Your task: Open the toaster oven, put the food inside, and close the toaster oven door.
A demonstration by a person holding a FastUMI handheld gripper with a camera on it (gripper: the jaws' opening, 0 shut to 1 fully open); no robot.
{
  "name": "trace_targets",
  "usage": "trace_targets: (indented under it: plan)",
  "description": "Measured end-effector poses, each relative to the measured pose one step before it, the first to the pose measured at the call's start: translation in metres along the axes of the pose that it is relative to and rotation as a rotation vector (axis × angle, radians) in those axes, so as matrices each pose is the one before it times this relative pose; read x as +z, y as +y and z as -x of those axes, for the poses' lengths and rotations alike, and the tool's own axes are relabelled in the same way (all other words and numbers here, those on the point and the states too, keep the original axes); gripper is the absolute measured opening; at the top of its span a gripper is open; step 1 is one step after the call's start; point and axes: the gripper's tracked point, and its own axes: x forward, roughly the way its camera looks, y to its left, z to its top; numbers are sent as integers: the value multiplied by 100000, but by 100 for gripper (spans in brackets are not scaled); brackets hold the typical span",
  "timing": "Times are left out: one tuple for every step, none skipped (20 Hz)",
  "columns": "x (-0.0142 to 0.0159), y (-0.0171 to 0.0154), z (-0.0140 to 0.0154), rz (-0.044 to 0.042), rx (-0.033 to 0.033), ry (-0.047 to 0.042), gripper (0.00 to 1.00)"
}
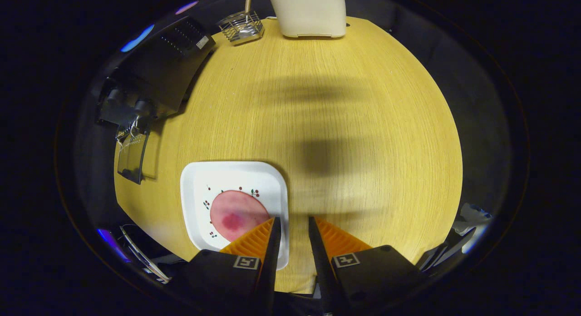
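Hovering slightly parted and empty, the claw (292, 221) overlaps a cherry-printed plate (199, 180) bearing pink food (236, 214).

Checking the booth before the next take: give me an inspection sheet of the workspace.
Surface: wooden table, mostly bare.
Job's things: black toaster oven at the far left, door hanging open; pink round food on a white plate, ahead-left of the fingers.
Clutter: wire basket and cream appliance at the far edge.
Gripper: open, holding nothing, above the plate's right edge.
Cables: nothing seen.
Surroundings: dark booth.
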Motion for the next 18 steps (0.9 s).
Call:
trace_targets:
  plan:
    - [-589,607,-528,-80,1743,2550,45]
    - [408,185,677,-2825,1009,866,11]
    - [-388,336,-878,-675,3828,651,11]
    - [-230,-40,-7,-769,4158,1188,8]
    - [-141,-199,180,-3845,3051,703,7]
    - [-43,126,-232,-4314,2921,-348,5]
    - [-41,102,254,-4474,2967,-1880,5]
    - [149,169,330,-5026,3299,-3010,5]
    - [-235,437,491,-6063,4275,-1461,5]
    - [-57,177,415,-6186,2935,-1965,5]
    - [-356,231,331,-4533,2706,-1425,5]
    - [-454,243,511,-2411,1785,-1014,5]
    - [182,-277,212,-1108,1451,-1164,5]
    - [82,121,317,-894,1479,-1109,5]
    - [-140,478,237,-1132,1520,-906,5]
    - [-318,645,211,-1480,1395,-1051,5]
    - [-749,974,499,-1514,1600,-1098,5]
    - [-556,838,417,-1360,1452,-1185,5]
